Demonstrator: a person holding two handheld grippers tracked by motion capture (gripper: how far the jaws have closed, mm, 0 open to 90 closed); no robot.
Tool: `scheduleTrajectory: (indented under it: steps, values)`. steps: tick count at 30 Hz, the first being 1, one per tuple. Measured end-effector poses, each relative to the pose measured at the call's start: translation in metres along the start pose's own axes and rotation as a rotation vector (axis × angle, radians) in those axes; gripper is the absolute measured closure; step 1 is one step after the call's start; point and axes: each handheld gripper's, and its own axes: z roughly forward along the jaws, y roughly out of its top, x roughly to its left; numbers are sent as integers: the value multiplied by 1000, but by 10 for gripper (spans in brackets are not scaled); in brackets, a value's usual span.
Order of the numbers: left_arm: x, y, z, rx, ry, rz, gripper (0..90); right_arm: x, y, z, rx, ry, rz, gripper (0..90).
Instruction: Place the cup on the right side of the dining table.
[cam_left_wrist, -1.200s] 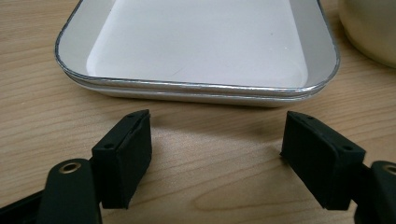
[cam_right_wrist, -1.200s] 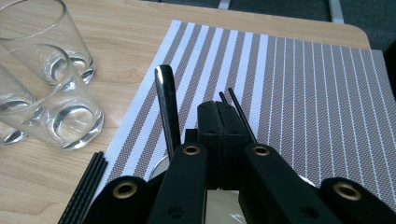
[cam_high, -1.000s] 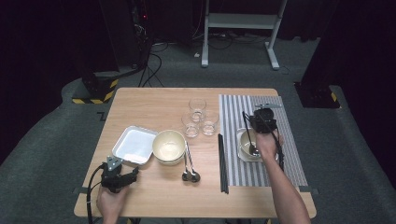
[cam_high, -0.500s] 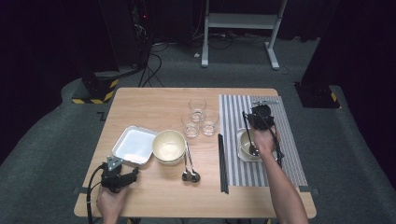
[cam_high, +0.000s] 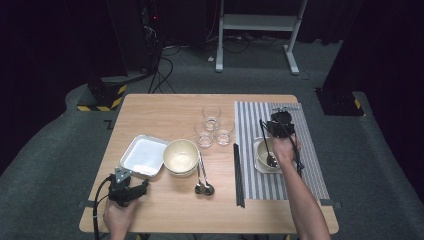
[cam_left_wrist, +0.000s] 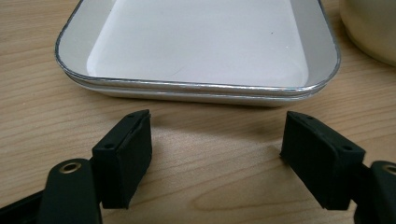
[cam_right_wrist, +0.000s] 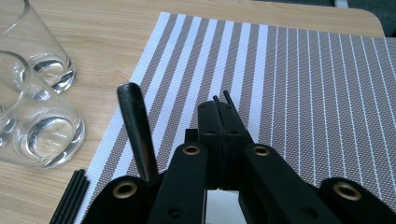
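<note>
Right gripper (cam_right_wrist: 223, 112) closed over bowl (cam_high: 262, 161)

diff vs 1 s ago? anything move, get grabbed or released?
Barely anything. The right claw has stayed shut above the small bowl on the striped placemat, shifting only slightly; a black-handled spoon still rests in that bowl. The left claw stays open and empty on the table just short of the white tray. Glasses, cream bowl, spoons and chopsticks are unmoved.
</note>
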Motion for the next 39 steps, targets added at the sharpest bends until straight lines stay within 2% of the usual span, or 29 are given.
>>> scheduleTrajectory:
  steps: [3, 10, 21, 26, 39]
  values:
    - [0, 0, 0, 0, 1, 0, 247, -3, 1, 1, 12, -1, 11, 899]
    - [0, 0, 0, -1, -3, -5, 247, 1, 13, 4, 27, -7, 0, 900]
    - [0, 0, -1, 0, -4, -3, 245, 4, 18, 26, 77, -14, 12, 900]
    - [0, 0, 0, 3, -3, 0, 244, -1, 14, 37, 119, -18, 35, 900]
    - [-1, 0, 0, 3, -4, 7, 241, -5, 17, 44, 116, -36, 23, 900]
